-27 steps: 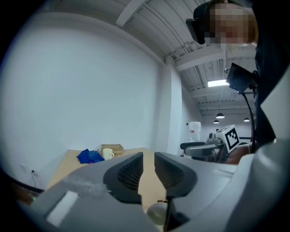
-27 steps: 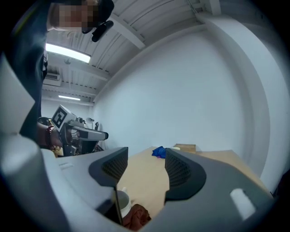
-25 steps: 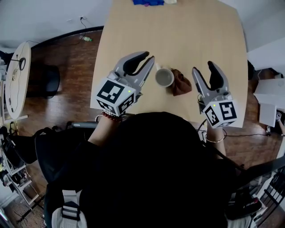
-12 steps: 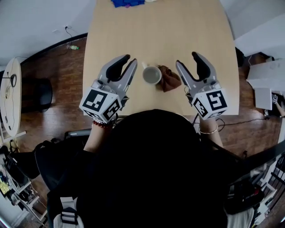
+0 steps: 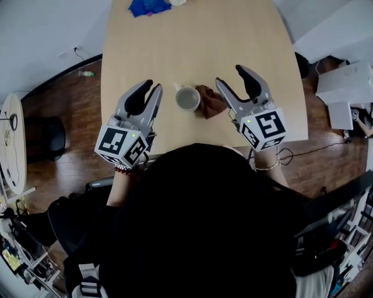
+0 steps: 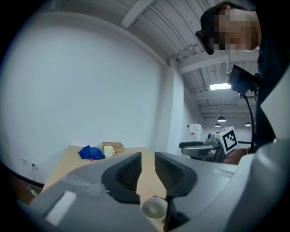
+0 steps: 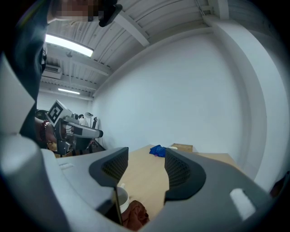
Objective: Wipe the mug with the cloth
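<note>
A pale mug (image 5: 187, 98) stands upright near the table's front edge, with a crumpled brown cloth (image 5: 211, 101) touching its right side. My left gripper (image 5: 151, 86) hovers left of the mug, open by a narrow gap and holding nothing. Just right of the cloth, my right gripper (image 5: 230, 75) is open wide and empty. In the left gripper view the mug (image 6: 154, 207) shows low between the jaws of that gripper (image 6: 148, 156). The right gripper view has the mug (image 7: 121, 197) and cloth (image 7: 135, 214) low, at the left jaw of the gripper (image 7: 147, 156).
The light wooden table (image 5: 192, 41) stretches away from me. A blue cloth (image 5: 148, 6) lies at its far end, beside a second mug (image 6: 108, 151) and a small wooden box (image 6: 113, 146). Dark wooden floor (image 5: 64, 116) lies left of the table.
The left gripper has drawn back from the mug and its jaws have narrowed. The right gripper has come closer to the cloth. Mug and cloth have not moved on the table.
</note>
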